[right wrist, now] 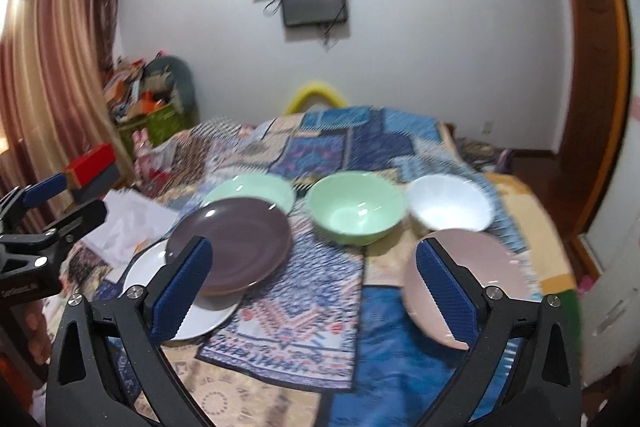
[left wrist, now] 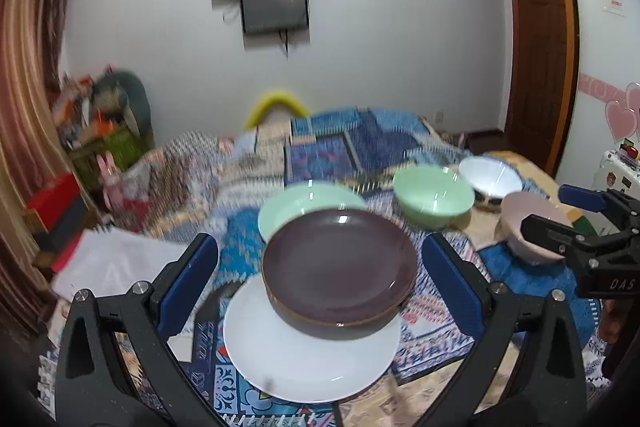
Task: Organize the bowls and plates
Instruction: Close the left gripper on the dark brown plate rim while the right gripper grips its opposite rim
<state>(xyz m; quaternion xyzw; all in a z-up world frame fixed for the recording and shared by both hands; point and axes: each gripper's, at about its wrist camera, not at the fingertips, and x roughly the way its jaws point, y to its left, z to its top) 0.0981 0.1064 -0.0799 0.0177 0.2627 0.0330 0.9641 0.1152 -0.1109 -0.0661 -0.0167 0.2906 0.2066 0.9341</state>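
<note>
Left gripper (left wrist: 320, 275) spread wide, nothing betw. fingers; brown plate (left wrist: 339, 267) sits in the gap below, stacked on white plate (left wrist: 312, 359), overhanging its far edge. Green plate (left wrist: 308, 205) just behind, partly under brown rim. Green bowl (right wrist: 356, 207) & white bowl (right wrist: 450, 203) side by side farther back, rims nearly touching. Right gripper (right wrist: 314, 287) also spread, empty; its right finger is in front of pink bowl (right wrist: 472, 267), contact unclear. All on patterned blanket (right wrist: 304, 307); open cloth betw. plate stack & bowls. Near blanket edge close under both grippers. Lettering "DAS" on right gripper body in left view; rest unreadable.
</note>
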